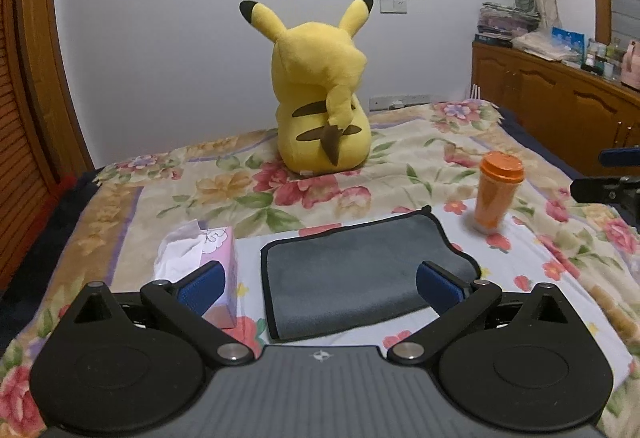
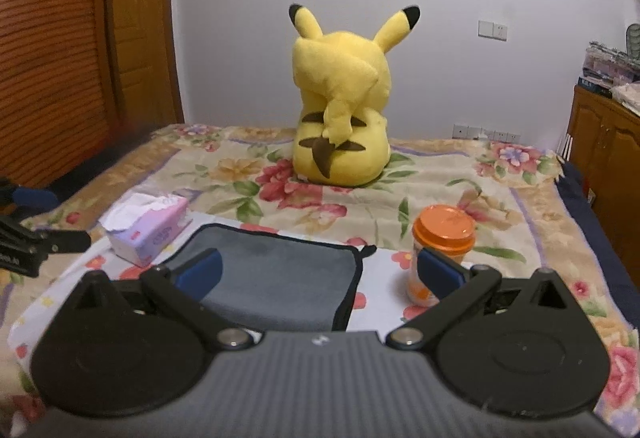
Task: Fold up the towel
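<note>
A grey towel with black edging (image 1: 352, 270) lies flat on the floral bedspread; it also shows in the right wrist view (image 2: 276, 278). My left gripper (image 1: 320, 284) is open and empty, held above the towel's near part, with its blue pads spread wide. My right gripper (image 2: 320, 272) is open and empty, above the towel's right edge. The right gripper also shows at the right edge of the left wrist view (image 1: 612, 174), and the left gripper shows at the left edge of the right wrist view (image 2: 32, 222).
A pink tissue box (image 1: 200, 258) lies left of the towel (image 2: 148, 226). An orange lidded cup (image 1: 498, 194) stands to its right (image 2: 440, 250). A yellow plush toy (image 1: 320, 98) sits farther back. A wooden cabinet (image 1: 560, 110) stands at the right.
</note>
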`<state>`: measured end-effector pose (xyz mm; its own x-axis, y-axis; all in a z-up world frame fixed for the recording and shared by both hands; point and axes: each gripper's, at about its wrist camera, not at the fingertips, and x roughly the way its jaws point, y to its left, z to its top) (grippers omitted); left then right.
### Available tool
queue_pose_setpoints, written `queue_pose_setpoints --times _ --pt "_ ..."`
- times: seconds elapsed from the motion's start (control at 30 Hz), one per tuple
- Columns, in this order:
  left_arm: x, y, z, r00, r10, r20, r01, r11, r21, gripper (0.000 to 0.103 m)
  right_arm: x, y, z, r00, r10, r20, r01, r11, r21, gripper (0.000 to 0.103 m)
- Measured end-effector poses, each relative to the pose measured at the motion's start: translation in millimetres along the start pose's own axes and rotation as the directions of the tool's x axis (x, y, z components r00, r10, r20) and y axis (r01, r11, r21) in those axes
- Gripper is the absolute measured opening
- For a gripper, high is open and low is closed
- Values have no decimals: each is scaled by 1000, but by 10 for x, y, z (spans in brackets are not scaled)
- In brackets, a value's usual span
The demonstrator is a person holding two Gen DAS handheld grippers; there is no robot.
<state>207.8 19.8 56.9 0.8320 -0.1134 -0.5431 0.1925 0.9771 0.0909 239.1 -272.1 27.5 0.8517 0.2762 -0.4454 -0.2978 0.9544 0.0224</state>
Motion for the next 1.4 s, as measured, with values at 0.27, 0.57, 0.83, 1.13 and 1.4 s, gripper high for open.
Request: queue_pose_setpoints --times 0.27,0.57,0.83,1.13,1.4 --pt "-396 -110 -99 1000 14 -4 -14 1000 -5 103 -412 63 14 1000 4 29 -4 1000 5 103" --pt "-720 -199 -292 1000 17 -19 -17 1000 17 103 -732 203 -192 1000 11 14 -12 1000 5 103" --pt "-924 -229 -523 1000 10 -18 -11 999 -42 103 -953 312 -345 1000 20 16 -20 1000 1 103" --pt "-972 -302 -802 999 -8 -46 4 997 -82 103 -1004 440 -597 1000 15 0 -15 999 32 103" --pt "-928 -368 -1026 998 -4 -61 -1 997 -78 103 -970 530 -855 1000 5 -17 -4 999 40 103"
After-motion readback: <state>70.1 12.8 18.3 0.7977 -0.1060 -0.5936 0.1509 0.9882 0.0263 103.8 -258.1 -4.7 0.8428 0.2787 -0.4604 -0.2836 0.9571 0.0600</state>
